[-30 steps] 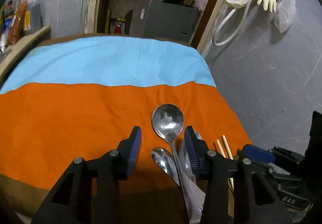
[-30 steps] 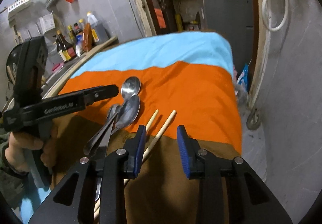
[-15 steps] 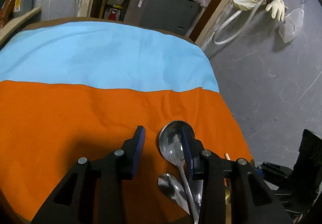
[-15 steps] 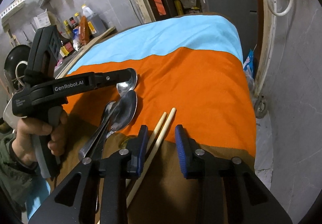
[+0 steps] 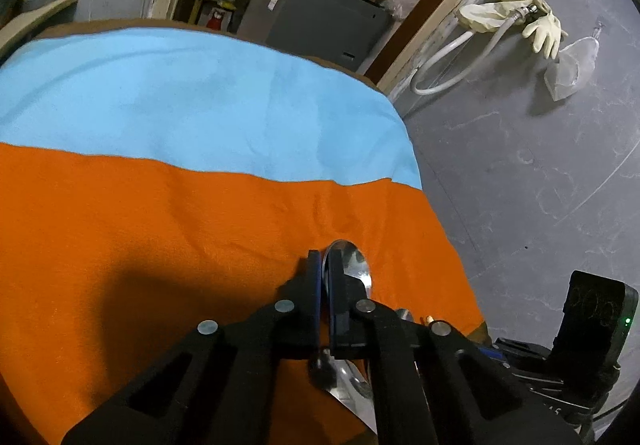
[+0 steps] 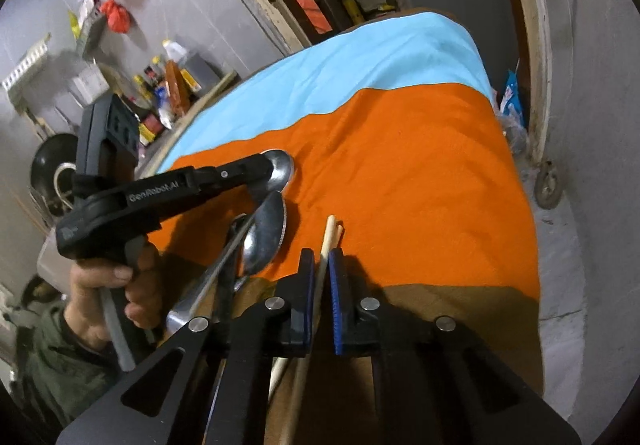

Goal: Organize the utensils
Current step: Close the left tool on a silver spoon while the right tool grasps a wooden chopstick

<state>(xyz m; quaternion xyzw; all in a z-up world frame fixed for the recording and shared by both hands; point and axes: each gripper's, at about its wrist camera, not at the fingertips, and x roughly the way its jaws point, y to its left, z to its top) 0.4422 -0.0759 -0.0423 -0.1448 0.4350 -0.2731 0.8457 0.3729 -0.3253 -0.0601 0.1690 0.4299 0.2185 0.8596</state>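
Steel spoons and wooden chopsticks lie at the near right of a table under an orange cloth [image 5: 160, 245]. My left gripper [image 5: 324, 259] is shut, its blue pads pinching the left rim of the far spoon [image 5: 354, 265]. The right wrist view shows that left gripper [image 6: 266, 165] at the far spoon [image 6: 282, 171]. A second spoon [image 6: 266, 237] lies just nearer. My right gripper [image 6: 322, 257] is shut on a pale chopstick [image 6: 329, 233]. Another chopstick's tip [image 6: 340, 229] shows beside it; I cannot tell whether it is gripped too.
Beyond the orange cloth lies a light blue cloth [image 5: 200, 105]. The table's right edge drops to a grey floor [image 5: 520, 205]. A hand [image 6: 104, 285] holds the left gripper's handle. Bottles [image 6: 168, 85] crowd a ledge at left. A grey cabinet [image 5: 312, 17] stands behind.
Both grippers went from open to shut. The left one moved forward over the far spoon's bowl and closed on its rim. The right one closed on the chopstick.
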